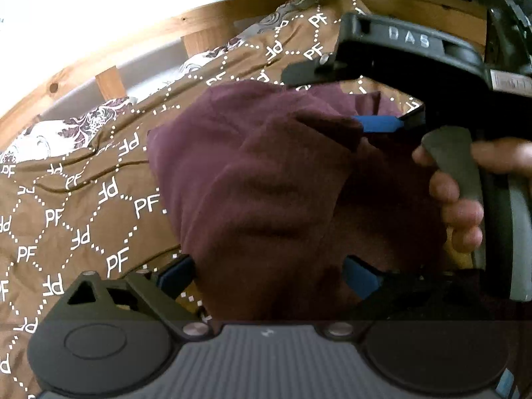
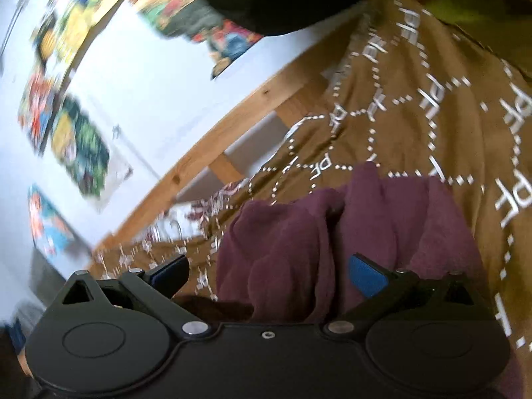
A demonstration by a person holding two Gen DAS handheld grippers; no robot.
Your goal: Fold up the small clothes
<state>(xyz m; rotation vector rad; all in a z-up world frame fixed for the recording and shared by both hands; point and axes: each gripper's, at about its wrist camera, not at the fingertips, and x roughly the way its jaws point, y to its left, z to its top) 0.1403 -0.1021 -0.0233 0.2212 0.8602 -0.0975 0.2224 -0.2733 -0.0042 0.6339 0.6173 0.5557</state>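
A maroon garment [image 1: 259, 179] lies bunched on a brown quilt printed with white "PF" letters [image 1: 66, 206]. My left gripper [image 1: 269, 276] is open, its blue pads either side of the cloth's near edge. The right gripper shows in the left wrist view with a blue pad [image 1: 379, 123] at the cloth's far right edge, a hand on its trigger. In the right wrist view my right gripper [image 2: 269, 274] is open with the maroon garment [image 2: 332, 239] between and beyond its blue pads [image 2: 367, 279]. I cannot tell whether either pad presses the cloth.
A wooden bed rail [image 1: 99, 56] runs behind the quilt, with a white wall [image 2: 139, 76] carrying colourful posters [image 2: 79, 146] beyond. A floral sheet [image 1: 66, 133] shows at the quilt's far edge. The brown quilt [image 2: 415, 116] stretches to the right.
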